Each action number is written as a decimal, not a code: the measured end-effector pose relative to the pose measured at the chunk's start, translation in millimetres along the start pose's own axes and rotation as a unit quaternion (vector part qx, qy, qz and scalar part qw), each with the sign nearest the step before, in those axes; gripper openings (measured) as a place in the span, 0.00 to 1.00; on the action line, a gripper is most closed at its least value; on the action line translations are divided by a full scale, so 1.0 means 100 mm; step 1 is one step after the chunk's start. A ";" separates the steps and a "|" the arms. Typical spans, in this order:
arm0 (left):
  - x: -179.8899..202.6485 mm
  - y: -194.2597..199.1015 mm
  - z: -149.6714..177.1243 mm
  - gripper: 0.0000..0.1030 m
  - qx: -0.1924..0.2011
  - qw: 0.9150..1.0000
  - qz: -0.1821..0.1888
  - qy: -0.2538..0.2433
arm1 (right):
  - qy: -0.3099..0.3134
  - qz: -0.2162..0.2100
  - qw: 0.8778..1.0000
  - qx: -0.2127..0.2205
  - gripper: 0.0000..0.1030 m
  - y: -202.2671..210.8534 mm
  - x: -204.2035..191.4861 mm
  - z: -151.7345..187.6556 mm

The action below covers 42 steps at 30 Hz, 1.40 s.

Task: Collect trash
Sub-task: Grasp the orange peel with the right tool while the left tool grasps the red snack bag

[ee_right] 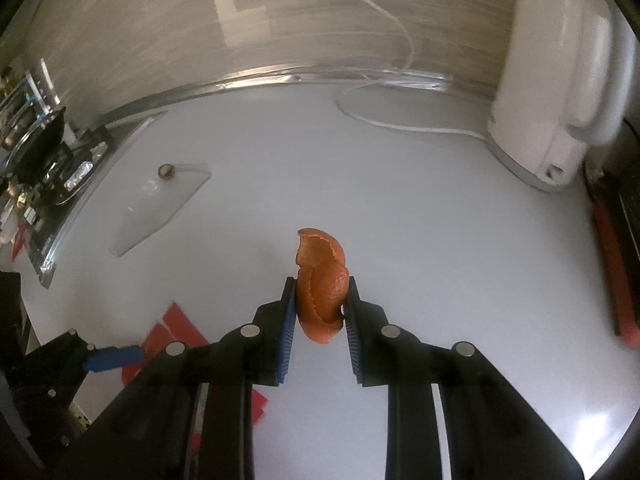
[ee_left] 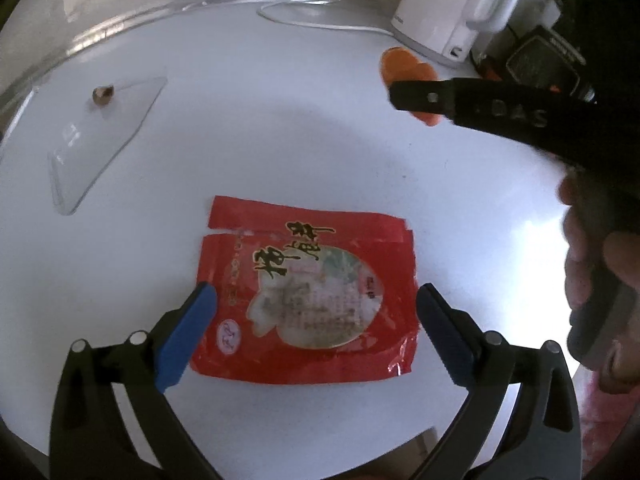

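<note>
Pinching a curled piece of orange peel (ee_right: 320,292) between its blue-padded fingers (ee_right: 286,320), the right gripper (ee_right: 320,312) holds it over the white table (ee_right: 440,240); both pads press on the sides of the peel, which sticks out past the fingertips. In the left wrist view the same gripper (ee_left: 412,98) shows as a black arm reaching in from the right, with the orange peel (ee_left: 400,66) visible behind its tip and the person's hand (ee_left: 592,264) on the handle at the right edge.

The left gripper (ee_left: 316,298) stands with its fingers wide apart over a flat red foil snack packet with black characters and a clear window (ee_left: 312,296). The packet lies flat on the table (ee_left: 280,120), its top edge partly torn, and the two blue pads (ee_left: 188,328) sit over either side of it without pressing on it. Whether the fingertips touch the packet cannot be told. In the right wrist view, the red packet (ee_right: 176,328) is partly hidden at lower left behind the gripper bodies, with the left gripper's blue pad (ee_right: 114,358) over it.

Farther back on the left lies a clear flat plastic wrapper (ee_left: 100,136) with a small brown round bit (ee_left: 103,94) at its far end. A white electric kettle on its base (ee_left: 452,8) stands at the back right, and a white cord (ee_left: 320,24) curls across the table from it.
</note>
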State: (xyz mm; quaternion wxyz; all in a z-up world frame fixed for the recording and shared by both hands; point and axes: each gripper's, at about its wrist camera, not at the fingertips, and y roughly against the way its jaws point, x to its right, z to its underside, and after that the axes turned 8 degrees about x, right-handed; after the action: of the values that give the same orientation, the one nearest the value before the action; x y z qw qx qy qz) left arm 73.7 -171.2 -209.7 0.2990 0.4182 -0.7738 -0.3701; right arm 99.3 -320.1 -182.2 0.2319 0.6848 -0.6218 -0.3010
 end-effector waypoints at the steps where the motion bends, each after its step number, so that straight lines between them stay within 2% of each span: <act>1: 0.01 0.00 0.00 0.92 0.000 1.000 -0.008 -0.003 | -0.002 0.000 1.000 0.000 0.23 0.02 0.03 0.02; 4: 0.04 0.13 -0.03 0.92 0.012 1.000 -0.016 0.010 | -0.002 -0.001 1.000 0.002 0.23 0.06 0.06 0.05; 6: 0.07 0.28 -0.10 0.92 0.037 0.999 0.006 -0.011 | -0.002 -0.003 1.000 0.003 0.23 0.07 0.07 0.06; 8: 0.15 0.36 -0.18 0.92 0.048 0.994 0.025 -0.095 | -0.002 -0.004 1.000 0.005 0.23 0.11 0.08 0.07; 9: 0.20 0.39 -0.19 0.92 0.051 0.986 0.032 -0.157 | -0.001 -0.004 1.000 0.007 0.23 0.14 0.09 0.08; 10: 0.24 0.41 -0.19 0.92 0.045 0.974 0.038 -0.219 | -0.001 -0.004 1.000 0.007 0.23 0.16 0.09 0.09; 12: 0.27 0.41 -0.17 0.92 0.021 0.948 0.060 -0.312 | 0.000 -0.006 1.000 0.006 0.23 0.20 0.09 0.11; 13: 0.27 0.40 -0.15 0.92 0.011 0.931 0.061 -0.359 | 0.000 -0.006 1.000 0.006 0.23 0.22 0.10 0.13; 15: 0.27 0.37 -0.10 0.92 -0.010 0.902 0.072 -0.426 | 0.002 -0.007 1.000 0.003 0.23 0.26 0.10 0.17; 16: 0.28 0.35 -0.08 0.92 -0.019 0.891 0.077 -0.448 | 0.004 -0.006 1.000 0.001 0.23 0.27 0.09 0.18; 18: 0.27 0.30 -0.03 0.92 -0.034 0.859 0.100 -0.500 | 0.007 -0.006 1.000 -0.003 0.23 0.28 0.08 0.21; 20: 0.28 0.26 0.01 0.92 -0.046 0.832 0.131 -0.536 | 0.005 -0.010 1.000 -0.007 0.23 0.29 0.08 0.22; 21: 0.29 0.23 -0.01 0.92 -0.049 0.824 0.140 -0.547 | 0.003 -0.012 1.000 -0.009 0.23 0.28 0.09 0.23; 23: 0.29 0.14 0.02 0.92 -0.062 0.800 0.172 -0.572 | -0.003 -0.017 1.000 -0.013 0.23 0.27 0.10 0.24; 24: 0.35 0.11 0.05 0.92 -0.065 0.793 0.180 -0.578 | -0.009 -0.021 1.000 -0.015 0.23 0.26 0.11 0.24; 26: 0.33 0.01 0.07 0.93 -0.073 0.774 0.197 -0.598 | -0.016 -0.024 0.999 -0.017 0.23 0.25 0.13 0.25; 28: 0.29 -0.06 0.00 0.93 -0.077 0.763 0.225 -0.601 | -0.022 -0.030 0.999 -0.019 0.23 0.24 0.14 0.24; 31: 0.23 -0.18 -0.13 0.93 -0.087 0.757 0.248 -0.598 | -0.034 -0.036 0.999 -0.019 0.23 0.23 0.16 0.24; 33: 0.17 -0.29 -0.24 0.93 -0.105 0.761 0.271 -0.580 | -0.044 -0.046 0.998 -0.016 0.23 0.23 0.17 0.22; 34: 0.14 -0.31 -0.26 0.94 -0.098 0.761 0.276 -0.579 | -0.049 -0.050 0.997 -0.014 0.23 0.24 0.17 0.21; 36: 0.10 -0.28 -0.29 0.94 -0.092 0.754 0.285 -0.584 | -0.055 -0.055 0.997 -0.012 0.23 0.24 0.18 0.19; 39: 0.09 -0.26 -0.34 0.92 -0.093 0.759 0.283 -0.579 | -0.061 -0.056 0.997 -0.009 0.23 0.24 0.19 0.17; 40: 0.09 -0.23 -0.34 0.86 -0.092 0.763 0.280 -0.575 | -0.061 -0.056 0.997 -0.009 0.24 0.24 0.19 0.17; 42: 0.10 -0.16 -0.42 0.59 -0.087 0.781 0.273 -0.555 | -0.061 -0.055 0.997 -0.010 0.24 0.24 0.19 0.16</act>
State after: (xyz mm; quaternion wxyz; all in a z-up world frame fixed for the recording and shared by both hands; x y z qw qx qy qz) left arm 107.8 -199.5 -198.4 -0.0582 -0.1164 -0.8521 -0.5070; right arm 71.7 -341.0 -179.7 0.1830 0.6963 -0.5930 -0.3607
